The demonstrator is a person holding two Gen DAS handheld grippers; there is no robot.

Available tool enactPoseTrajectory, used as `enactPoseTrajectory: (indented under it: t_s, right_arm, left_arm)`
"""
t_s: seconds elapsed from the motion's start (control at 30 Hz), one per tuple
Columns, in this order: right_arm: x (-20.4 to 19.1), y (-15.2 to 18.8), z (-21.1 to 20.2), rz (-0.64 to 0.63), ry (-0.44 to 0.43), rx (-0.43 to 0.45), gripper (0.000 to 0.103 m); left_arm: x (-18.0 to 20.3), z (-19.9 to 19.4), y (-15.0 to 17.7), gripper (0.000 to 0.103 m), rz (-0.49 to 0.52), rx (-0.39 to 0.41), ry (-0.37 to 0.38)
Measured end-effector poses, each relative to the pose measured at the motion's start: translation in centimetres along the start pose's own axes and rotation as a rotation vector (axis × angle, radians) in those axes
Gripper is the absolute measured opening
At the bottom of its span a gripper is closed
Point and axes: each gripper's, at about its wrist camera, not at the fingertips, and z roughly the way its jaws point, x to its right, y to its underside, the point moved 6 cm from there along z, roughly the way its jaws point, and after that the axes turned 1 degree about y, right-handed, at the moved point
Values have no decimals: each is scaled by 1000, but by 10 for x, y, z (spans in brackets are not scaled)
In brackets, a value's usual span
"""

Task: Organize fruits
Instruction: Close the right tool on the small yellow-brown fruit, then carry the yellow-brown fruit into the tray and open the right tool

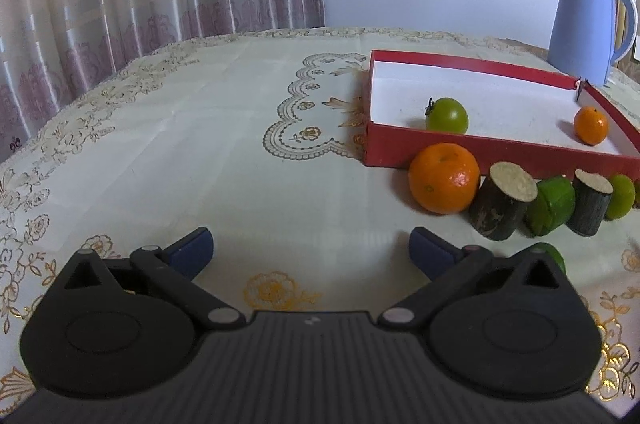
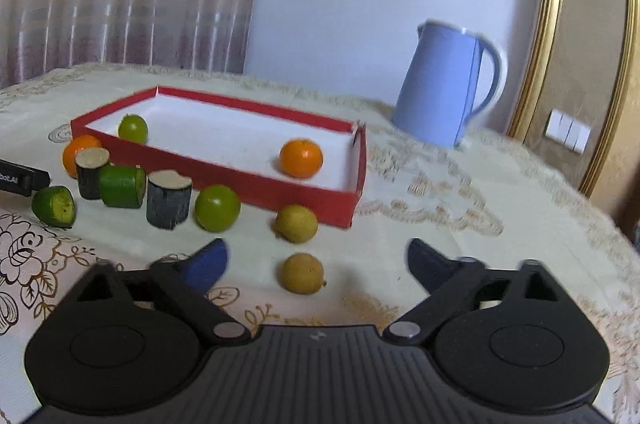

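Early stage: my left fingers [image 1: 310, 252] and right fingers [image 2: 316, 260] are spread, empty; red tray [image 2: 256, 190] holds two fruits, while the rest wait on the near tabletop [image 1: 240, 152].

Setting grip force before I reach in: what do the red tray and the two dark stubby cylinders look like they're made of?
Red tray: probably cardboard, with thin folded walls, matte red outside and white inside. Dark cylinders: apparently wood, with bark-like mottled sides and pale, grainy cut tops; painted toy blocks are possible.
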Motion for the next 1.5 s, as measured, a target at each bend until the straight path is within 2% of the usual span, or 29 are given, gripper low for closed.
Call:
enactPoseTrajectory:
  t_s: [0.1,0.27,0.37,0.43,0.6,1.07,1.5]
  right_arm:
    - [-2,4,10,13,-25,-46,67]
    - [-2,8,20,53,-61,-84,58]
    - [-2,7,24,71,-76,-94,48]
    - [-3,6,25,84,-97,-98,37]
    - [-5,7,24,100,-95,-83,26]
    - [0,5,20,136,-87,-70,26]
    - [0,-23,18,101,-69,-16,26]
  left_arm:
    - [0,0,0,103,-4,-2,2]
    - [0,1,0,103,-13,-6,9]
    - [-2,2,0,103,-22,-9,16]
    - [-2,2,0,103,-24,-10,17]
    - [-2,2,0,103,-26,-10,19]
    - [-2,3,0,103,-32,-12,23]
    - [-2,3,0,103,-32,-12,23]
